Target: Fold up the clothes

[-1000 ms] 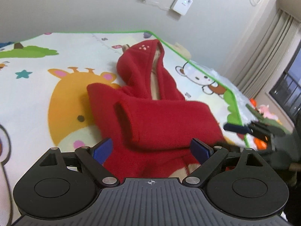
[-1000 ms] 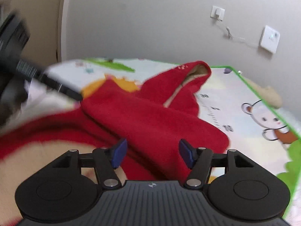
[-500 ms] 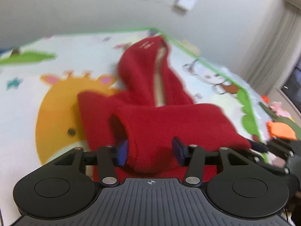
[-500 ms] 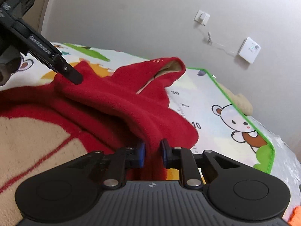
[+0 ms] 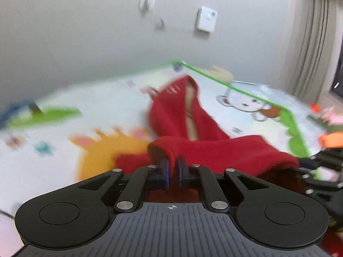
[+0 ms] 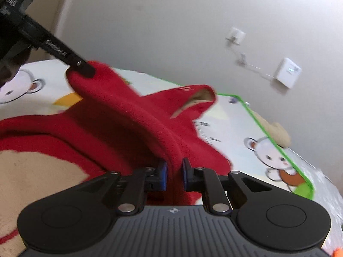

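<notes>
Both claws pinched onto a red fleece hoodie point(image 6: 133, 115), lifted edge held taut over a cartoon play mat point(image 5: 103, 107).

Left gripper point(image 5: 172, 170) and right gripper point(image 6: 173, 175) clamped almost fully closed, red fabric squeezed between the blue pads of each after a quick closing of both. Hoodie partly on the mat, hood point(image 6: 193, 96) toward the wall, cream lining point(image 6: 32, 171) showing nearest the right-hand camera. Likely trouble: thick fleece slipping out of a shallow pinch mid-carry; uneven pull between the two ends, skewing the fold; the hood dragged along and bunched under the body. Writing: white lettering on the left gripper's black arm in the right wrist view, too blurred to read; small pale marks on the hood, unreadable.
</notes>
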`<state>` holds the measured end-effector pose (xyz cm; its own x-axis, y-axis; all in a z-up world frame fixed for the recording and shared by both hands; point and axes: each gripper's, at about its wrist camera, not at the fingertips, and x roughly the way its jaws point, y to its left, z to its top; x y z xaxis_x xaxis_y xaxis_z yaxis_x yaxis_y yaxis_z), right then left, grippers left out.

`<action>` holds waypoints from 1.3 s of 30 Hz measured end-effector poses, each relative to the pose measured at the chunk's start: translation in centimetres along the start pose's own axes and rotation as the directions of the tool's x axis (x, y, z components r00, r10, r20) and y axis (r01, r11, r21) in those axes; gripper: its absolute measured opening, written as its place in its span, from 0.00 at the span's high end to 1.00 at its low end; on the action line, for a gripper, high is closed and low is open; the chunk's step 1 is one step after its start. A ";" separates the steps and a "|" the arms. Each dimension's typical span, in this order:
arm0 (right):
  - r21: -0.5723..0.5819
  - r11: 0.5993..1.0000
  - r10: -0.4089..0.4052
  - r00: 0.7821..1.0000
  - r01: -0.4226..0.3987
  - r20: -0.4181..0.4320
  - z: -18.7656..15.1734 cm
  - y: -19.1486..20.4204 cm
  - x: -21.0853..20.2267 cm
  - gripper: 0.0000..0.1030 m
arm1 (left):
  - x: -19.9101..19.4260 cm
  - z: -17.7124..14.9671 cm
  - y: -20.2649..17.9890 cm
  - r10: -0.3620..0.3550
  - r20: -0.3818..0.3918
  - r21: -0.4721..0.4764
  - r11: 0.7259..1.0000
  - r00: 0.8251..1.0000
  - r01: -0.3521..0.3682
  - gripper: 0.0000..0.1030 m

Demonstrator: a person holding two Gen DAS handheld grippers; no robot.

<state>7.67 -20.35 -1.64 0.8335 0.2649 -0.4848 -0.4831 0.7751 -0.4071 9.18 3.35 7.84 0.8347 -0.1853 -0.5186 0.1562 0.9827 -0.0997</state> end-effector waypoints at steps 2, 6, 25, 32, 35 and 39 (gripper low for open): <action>-0.070 0.997 0.022 0.999 -0.024 -0.030 -0.6 1.6 1.1 0.87 | -0.4 -0.7 0.0 0.062 -0.008 0.047 0.997 0.998 -0.062 0.89; -0.128 0.991 0.039 0.995 -0.050 -0.089 -1.9 2.2 2.4 0.83 | -0.8 -2.5 1.2 0.055 -0.056 -0.004 0.998 0.997 -0.055 0.73; 0.527 0.842 0.203 0.972 -0.110 -0.122 -0.2 -8.1 11.5 0.32 | 7.0 -0.8 0.8 -0.228 -0.272 -0.245 0.956 0.935 0.162 0.15; 0.393 0.911 0.178 0.979 -0.126 -0.098 0.3 -5.6 8.3 0.25 | 7.4 -1.2 0.0 -0.214 -0.288 -0.184 0.969 0.933 0.165 0.10; 0.385 0.908 0.212 0.974 -0.164 -0.085 -0.4 -5.5 6.6 0.21 | 7.4 -1.4 -0.1 -0.210 -0.283 -0.173 0.971 0.936 0.166 0.09; 0.423 0.893 0.212 0.972 -0.151 -0.102 -2.5 -5.5 7.0 0.14 | 7.4 -1.5 -0.2 -0.212 -0.281 -0.171 0.971 0.936 0.169 0.09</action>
<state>15.50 -24.20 -4.71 0.6802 0.3634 -0.6366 -0.4437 0.8954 0.0371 14.57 1.75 2.79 0.5994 -0.3827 -0.7030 0.2023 0.9222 -0.3294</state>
